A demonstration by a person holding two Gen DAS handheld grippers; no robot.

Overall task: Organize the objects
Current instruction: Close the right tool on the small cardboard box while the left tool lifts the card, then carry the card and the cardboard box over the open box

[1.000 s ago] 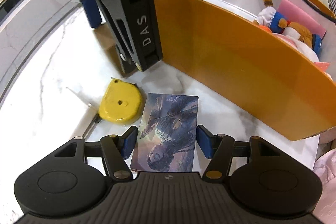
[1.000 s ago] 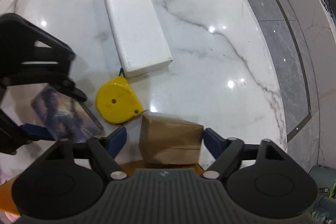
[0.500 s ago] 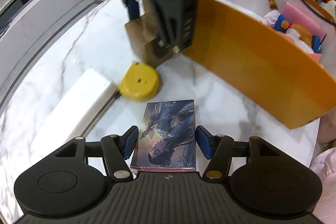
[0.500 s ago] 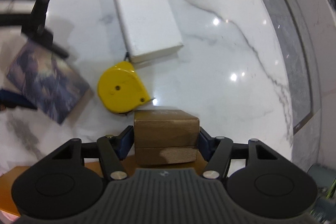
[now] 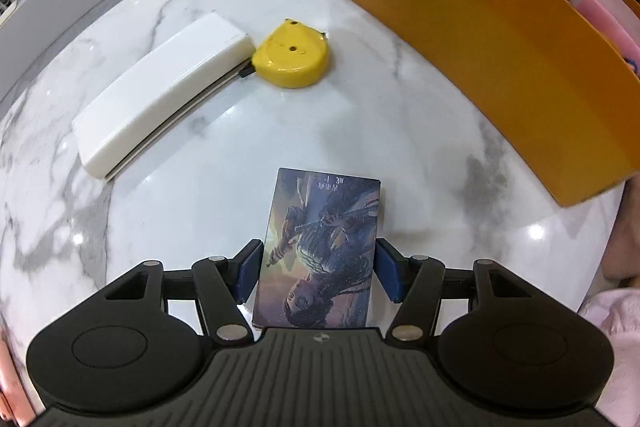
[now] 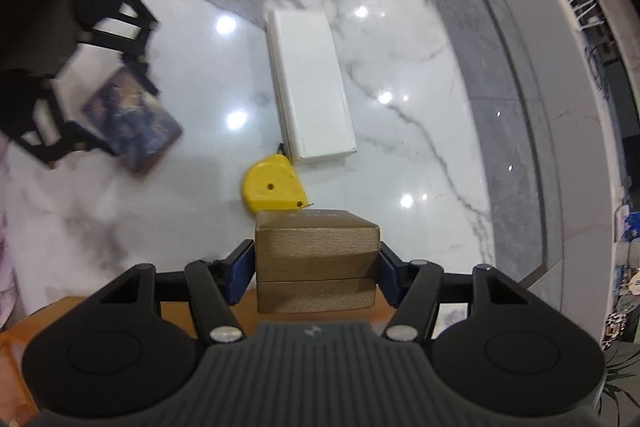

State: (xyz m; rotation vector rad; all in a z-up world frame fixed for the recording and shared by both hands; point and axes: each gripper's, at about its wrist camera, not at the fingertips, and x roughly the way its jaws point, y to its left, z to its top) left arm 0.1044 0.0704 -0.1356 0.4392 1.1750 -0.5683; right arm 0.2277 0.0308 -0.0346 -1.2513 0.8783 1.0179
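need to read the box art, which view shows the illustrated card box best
The left wrist view: the illustrated card box sits sharp and face-up between the left gripper pads, artwork filling the centre. In the right wrist view the same box is small, motion-blurred and partly hidden behind the left gripper.

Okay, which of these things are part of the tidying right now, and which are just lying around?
In hand:
- picture card, in the left gripper
- brown box, in the right gripper
- orange bin

Lying about:
- yellow tape measure
- white box
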